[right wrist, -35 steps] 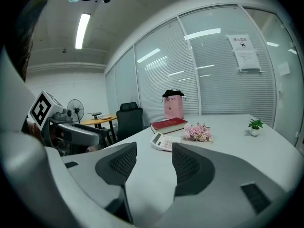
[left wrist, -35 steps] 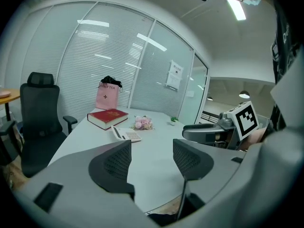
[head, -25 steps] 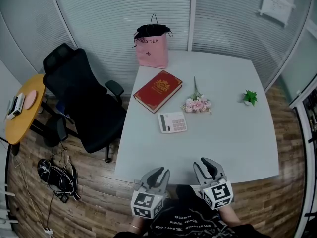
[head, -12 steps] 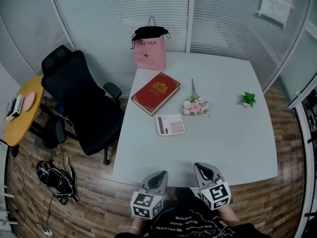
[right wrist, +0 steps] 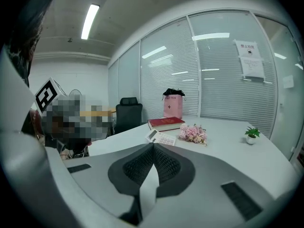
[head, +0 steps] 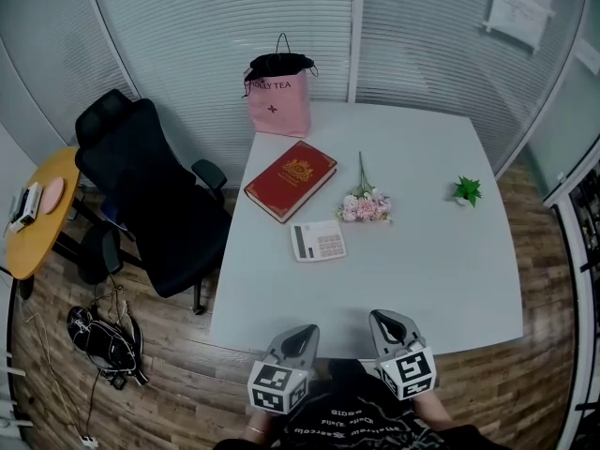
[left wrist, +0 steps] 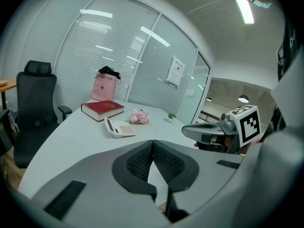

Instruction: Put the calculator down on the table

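Observation:
A white calculator with a dark display lies flat on the pale table, left of its middle; it also shows in the left gripper view as the calculator and in the right gripper view as the calculator. My left gripper hangs at the table's near edge, shut and empty, its tips meeting. The right gripper is beside it, also shut with nothing between its tips. Both are well short of the calculator.
A red book lies behind the calculator, a pink flower sprig to its right. A pink bag stands at the far left corner and a small green plant at the right. A black office chair stands left of the table.
Both grippers' jaws have closed from open to shut. The view has shifted slightly, so the table's things sit a little lower left; the grippers have stayed in place.

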`<state>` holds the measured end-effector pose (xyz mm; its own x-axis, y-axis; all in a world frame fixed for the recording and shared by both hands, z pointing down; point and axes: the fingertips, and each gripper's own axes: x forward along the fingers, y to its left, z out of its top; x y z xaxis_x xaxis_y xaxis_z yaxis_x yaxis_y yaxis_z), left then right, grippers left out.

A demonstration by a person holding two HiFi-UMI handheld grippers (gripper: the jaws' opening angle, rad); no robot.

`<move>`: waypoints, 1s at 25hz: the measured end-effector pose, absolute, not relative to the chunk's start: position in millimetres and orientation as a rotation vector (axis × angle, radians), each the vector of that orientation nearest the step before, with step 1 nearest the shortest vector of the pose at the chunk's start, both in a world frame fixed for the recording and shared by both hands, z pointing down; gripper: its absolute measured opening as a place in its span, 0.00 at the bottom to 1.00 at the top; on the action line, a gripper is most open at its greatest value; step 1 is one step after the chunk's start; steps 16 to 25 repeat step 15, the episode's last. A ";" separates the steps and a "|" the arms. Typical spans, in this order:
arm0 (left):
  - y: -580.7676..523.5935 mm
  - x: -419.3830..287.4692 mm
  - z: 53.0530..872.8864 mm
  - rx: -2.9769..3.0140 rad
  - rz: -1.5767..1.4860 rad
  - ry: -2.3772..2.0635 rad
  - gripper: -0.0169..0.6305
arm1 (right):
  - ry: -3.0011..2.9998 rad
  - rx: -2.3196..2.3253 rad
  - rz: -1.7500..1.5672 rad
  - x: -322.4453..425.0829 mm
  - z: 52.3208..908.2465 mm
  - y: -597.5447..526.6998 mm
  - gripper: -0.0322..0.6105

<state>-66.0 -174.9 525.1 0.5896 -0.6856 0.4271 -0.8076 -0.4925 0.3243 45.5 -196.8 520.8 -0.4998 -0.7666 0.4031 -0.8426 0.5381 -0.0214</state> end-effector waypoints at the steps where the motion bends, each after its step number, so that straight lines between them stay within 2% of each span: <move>1: -175.8 -65.8 524.9 2.328 0.331 -1.188 0.06 | -2.435 1.324 0.295 45.5 519.0 -197.7 0.06; 25: -184.8 -51.9 534.6 2.348 0.373 -1.187 0.06 | -2.422 1.283 0.269 52.7 527.7 -209.9 0.06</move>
